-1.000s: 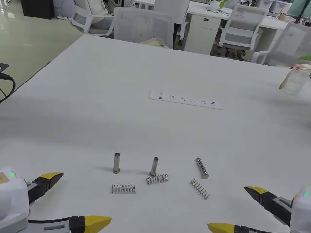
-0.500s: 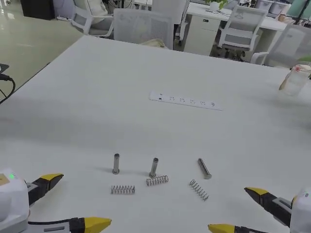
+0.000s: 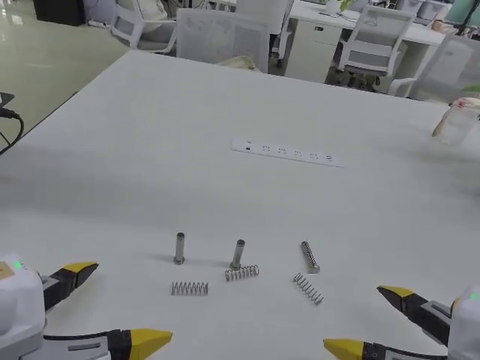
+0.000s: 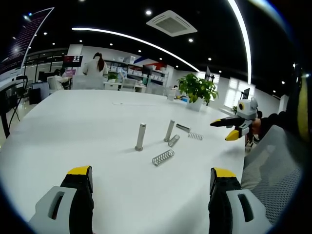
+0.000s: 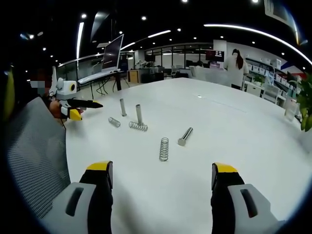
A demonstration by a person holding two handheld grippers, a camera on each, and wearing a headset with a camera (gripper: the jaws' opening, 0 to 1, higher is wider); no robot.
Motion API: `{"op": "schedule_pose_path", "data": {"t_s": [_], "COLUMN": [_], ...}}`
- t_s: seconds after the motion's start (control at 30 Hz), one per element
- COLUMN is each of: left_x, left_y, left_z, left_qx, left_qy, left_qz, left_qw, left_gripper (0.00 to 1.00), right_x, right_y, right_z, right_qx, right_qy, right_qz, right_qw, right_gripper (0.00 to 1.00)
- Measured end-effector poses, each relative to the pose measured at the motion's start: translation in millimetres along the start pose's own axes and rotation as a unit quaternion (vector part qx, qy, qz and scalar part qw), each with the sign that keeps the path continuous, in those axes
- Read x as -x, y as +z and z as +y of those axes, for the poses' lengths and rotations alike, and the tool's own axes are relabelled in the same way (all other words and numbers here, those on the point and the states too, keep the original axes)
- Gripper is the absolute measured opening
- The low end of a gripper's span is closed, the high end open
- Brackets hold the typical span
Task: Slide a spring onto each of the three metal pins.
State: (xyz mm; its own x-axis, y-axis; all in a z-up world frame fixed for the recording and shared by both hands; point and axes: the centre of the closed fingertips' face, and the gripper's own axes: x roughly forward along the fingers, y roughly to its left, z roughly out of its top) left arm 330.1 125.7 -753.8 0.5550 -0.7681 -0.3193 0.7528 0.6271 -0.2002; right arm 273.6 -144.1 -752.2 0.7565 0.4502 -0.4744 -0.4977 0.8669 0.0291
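while the fingers (image 3: 142,343) gape, springs (image 3: 241,273) lie ahead.

left pin (image 3: 179,248) and middle pin (image 3: 238,254) upright, right pin (image 3: 309,256) lying; springs (image 3: 189,288) loose beside.

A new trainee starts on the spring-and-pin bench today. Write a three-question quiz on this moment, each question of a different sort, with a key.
1. True or false: the right pin in the head view stands upright.
2. How many pins already carry a spring? A) none B) one C) all three
3. Fill in: the left gripper and the right gripper both have their jaws ____.

Key
1. False. It lies on its side; the left pin and the middle pin stand upright.
2. A. The left spring, the middle spring and the right spring all lie on the table.
3. Open; neither holds anything.
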Motion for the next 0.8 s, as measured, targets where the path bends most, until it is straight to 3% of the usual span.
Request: {"op": "schedule_pose_path", "data": {"t_s": [0.8], "left_x": [2.1], "left_y": [-1.7], "left_z": [-2.7], "left_qx": [0.0], "left_qy": [0.002], "left_qz": [0.003], "left_qw": [1.0], "left_gripper": [0.97], "right_x": [-6.2], "right_y": [9.2], "right_z": [-16.4], "right_qx": [0.013], "right_qy": [-0.006], "right_qz": [0.01], "right_qw": [0.9998], "right_gripper": [0.78]}}
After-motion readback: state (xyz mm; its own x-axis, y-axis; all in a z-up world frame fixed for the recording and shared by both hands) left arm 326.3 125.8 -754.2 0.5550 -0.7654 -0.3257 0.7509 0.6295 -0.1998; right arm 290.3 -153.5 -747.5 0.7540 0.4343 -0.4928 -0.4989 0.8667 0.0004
